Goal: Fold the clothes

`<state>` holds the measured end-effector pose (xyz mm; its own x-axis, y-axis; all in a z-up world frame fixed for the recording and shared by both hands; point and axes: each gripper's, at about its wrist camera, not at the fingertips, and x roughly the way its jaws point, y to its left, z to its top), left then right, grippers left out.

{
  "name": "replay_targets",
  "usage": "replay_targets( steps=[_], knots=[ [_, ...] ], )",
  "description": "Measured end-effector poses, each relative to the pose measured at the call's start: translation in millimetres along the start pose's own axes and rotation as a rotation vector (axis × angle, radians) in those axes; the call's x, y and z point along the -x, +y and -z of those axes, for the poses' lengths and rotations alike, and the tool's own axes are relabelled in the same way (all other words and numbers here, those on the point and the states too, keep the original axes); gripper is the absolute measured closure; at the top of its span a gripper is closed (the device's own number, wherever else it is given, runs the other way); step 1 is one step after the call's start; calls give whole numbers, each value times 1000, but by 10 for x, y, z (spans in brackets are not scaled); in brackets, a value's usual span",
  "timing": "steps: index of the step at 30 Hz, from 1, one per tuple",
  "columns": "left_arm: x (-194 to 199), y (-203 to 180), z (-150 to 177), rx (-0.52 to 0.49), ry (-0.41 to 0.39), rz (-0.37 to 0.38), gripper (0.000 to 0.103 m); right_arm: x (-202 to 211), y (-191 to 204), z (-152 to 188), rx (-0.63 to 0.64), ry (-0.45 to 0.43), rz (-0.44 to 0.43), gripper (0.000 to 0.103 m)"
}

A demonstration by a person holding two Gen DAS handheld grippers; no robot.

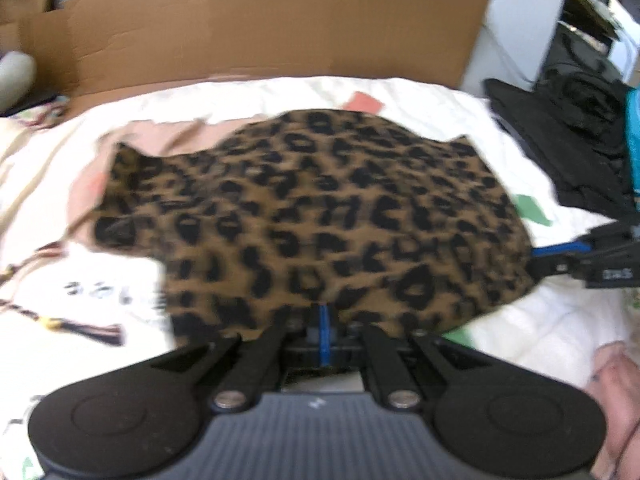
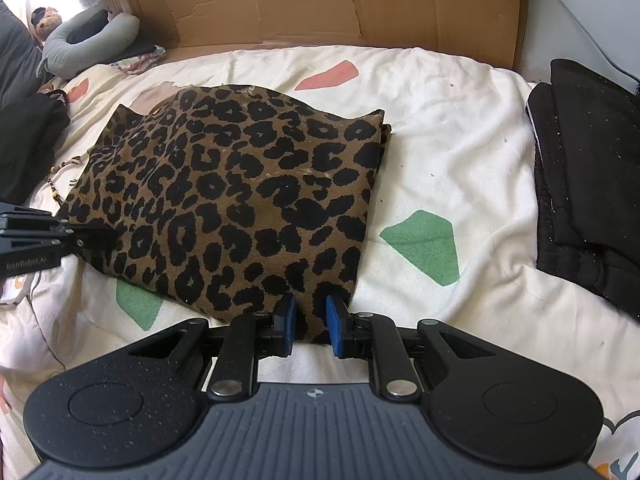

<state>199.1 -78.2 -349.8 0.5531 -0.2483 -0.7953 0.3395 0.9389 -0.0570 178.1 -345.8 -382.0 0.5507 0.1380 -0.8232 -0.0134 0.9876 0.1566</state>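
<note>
1. A leopard-print garment [image 2: 224, 196] lies folded on a white bedspread [image 2: 460, 128] with green and coral patches, roughly in the middle of the bed.
2. The right gripper [image 2: 311, 320] sits at the garment's near edge. Its blue pads [image 2: 334, 326] stand partly apart with a bunched fold of the leopard fabric pinched between them.
3. The left gripper [image 1: 323, 320] is at another near edge of the garment; its view is blurred. Its jaws are drawn together to a thin blue line, and the fabric's edge lies right at the tips. Whether cloth is actually caught between them cannot be told.
4. In the right wrist view the left gripper's fingers [image 2: 96, 236] reach in from the left and meet the garment's left corner.
5. A flattened cardboard box [image 2: 344, 4] stands along the far side of the bed.
6. Folded black clothes [image 2: 588, 176] are stacked at the right edge, well apart from the leopard garment.
7. A grey neck pillow [image 2: 88, 44] lies at the far left.
</note>
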Motion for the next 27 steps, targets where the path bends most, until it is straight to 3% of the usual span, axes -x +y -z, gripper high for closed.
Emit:
replay_targets(
  steps=[8, 19, 27],
  knots=[
    [297, 177, -59, 59, -15, -52, 98, 125, 17, -72, -18, -38, -18, 80],
    [170, -549, -56, -52, -15, 132, 95, 109, 317, -105, 43, -44, -91, 80],
    [29, -813, -89, -130, -22, 175, 95, 59, 467, -97, 80, -31, -133, 80]
  ],
)
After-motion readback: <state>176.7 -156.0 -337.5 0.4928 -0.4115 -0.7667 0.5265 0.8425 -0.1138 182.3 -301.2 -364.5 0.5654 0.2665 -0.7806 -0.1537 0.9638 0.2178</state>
